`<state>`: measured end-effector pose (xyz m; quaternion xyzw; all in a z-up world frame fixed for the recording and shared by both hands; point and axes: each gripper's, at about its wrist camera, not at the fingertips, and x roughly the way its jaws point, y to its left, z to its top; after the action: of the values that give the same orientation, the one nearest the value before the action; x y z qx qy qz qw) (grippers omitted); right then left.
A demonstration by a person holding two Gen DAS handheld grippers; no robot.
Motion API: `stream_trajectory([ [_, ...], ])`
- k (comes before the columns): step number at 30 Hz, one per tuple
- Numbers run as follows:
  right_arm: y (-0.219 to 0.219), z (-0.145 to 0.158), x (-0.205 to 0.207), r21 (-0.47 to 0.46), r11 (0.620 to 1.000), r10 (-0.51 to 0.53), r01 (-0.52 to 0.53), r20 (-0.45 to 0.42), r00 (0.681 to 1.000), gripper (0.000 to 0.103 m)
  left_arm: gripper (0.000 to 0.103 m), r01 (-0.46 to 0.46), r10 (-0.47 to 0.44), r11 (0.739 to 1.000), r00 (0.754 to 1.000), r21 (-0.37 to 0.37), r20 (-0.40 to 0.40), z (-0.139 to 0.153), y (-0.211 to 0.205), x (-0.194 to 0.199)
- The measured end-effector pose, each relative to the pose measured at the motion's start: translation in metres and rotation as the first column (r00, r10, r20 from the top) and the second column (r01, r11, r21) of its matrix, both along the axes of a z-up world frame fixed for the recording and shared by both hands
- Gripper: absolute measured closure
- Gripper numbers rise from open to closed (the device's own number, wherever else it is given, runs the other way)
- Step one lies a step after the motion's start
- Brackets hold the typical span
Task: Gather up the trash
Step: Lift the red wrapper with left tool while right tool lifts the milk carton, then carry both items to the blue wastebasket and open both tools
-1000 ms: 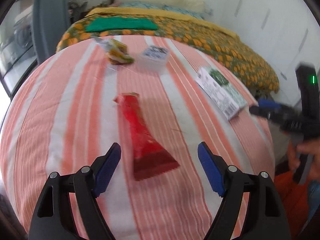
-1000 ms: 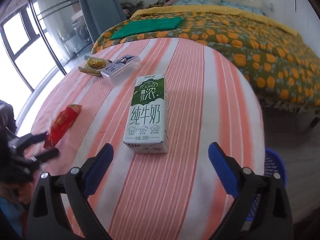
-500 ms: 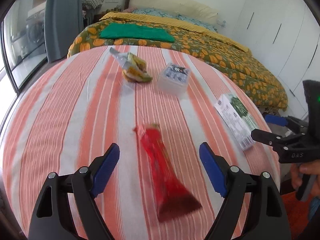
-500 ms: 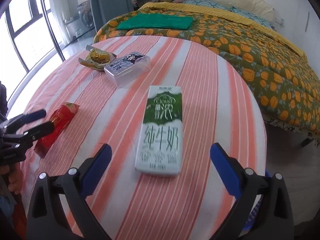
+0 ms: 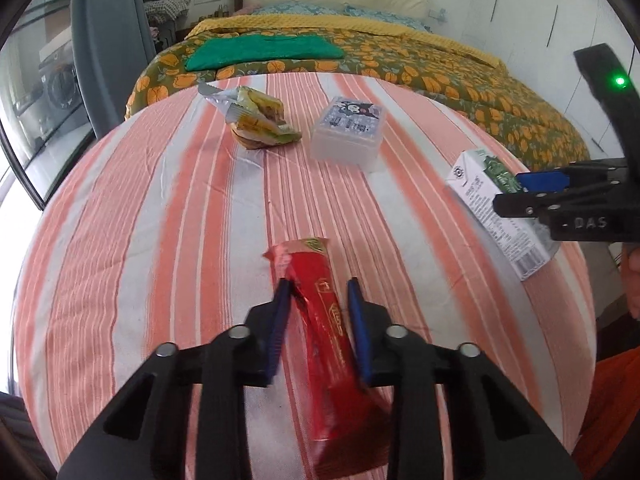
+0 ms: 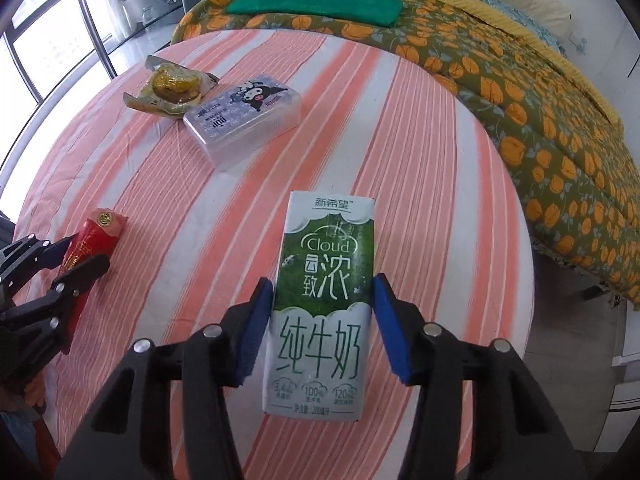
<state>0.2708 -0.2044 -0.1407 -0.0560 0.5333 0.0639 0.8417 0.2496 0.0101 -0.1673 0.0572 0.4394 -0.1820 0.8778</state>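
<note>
Two grasps have been closed within the last second. The red wrapper (image 5: 320,320), lying near the striped table's (image 5: 120,240) left edge, is now pinched by the left gripper (image 5: 318,292); the milk carton (image 6: 324,300), further right, is clamped by the right gripper (image 6: 322,292). Lifting is judged next.

On the table (image 6: 440,128), snack wrapper (image 6: 170,86) lies left of plastic box (image 6: 244,118), touching it.

- Round table (image 5: 120,240) under an orange-and-white striped cloth.
- Red wrapper (image 5: 320,320) lies at 6 o'clock in the left view.
- Milk carton (image 6: 324,300) flat at 3.
- Clear plastic box (image 5: 348,132) at 12.
- Crumpled snack wrapper (image 5: 256,120) just beside it, toward 11.
</note>
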Motion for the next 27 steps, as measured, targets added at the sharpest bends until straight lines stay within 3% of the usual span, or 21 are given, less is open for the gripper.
stream_trajectory([
  [2,-0.001,0.006,-0.007,0.013,1.000,0.004,-0.004,0.026,1.000,0.053,0.091,-0.009,0.010,1.000,1.000,-0.026,0.005,0.002,0.004,-0.001],
  [12,-0.026,0.036,-0.065,0.180,0.982,0.030,-0.053,0.128,0.991,0.053,0.096,-0.002,0.012,0.994,0.996,-0.113,0.088,0.025,0.008,-0.030],
  [20,-0.055,0.034,-0.103,0.297,0.953,0.016,-0.060,0.149,0.989,0.053,0.097,0.025,-0.010,0.994,0.990,-0.108,0.142,0.038,-0.011,-0.061],
  [27,-0.083,0.036,-0.121,0.336,0.940,0.000,-0.058,0.170,0.985,0.053,0.097,0.069,-0.060,0.995,0.991,-0.073,0.120,0.034,-0.056,-0.085],
])
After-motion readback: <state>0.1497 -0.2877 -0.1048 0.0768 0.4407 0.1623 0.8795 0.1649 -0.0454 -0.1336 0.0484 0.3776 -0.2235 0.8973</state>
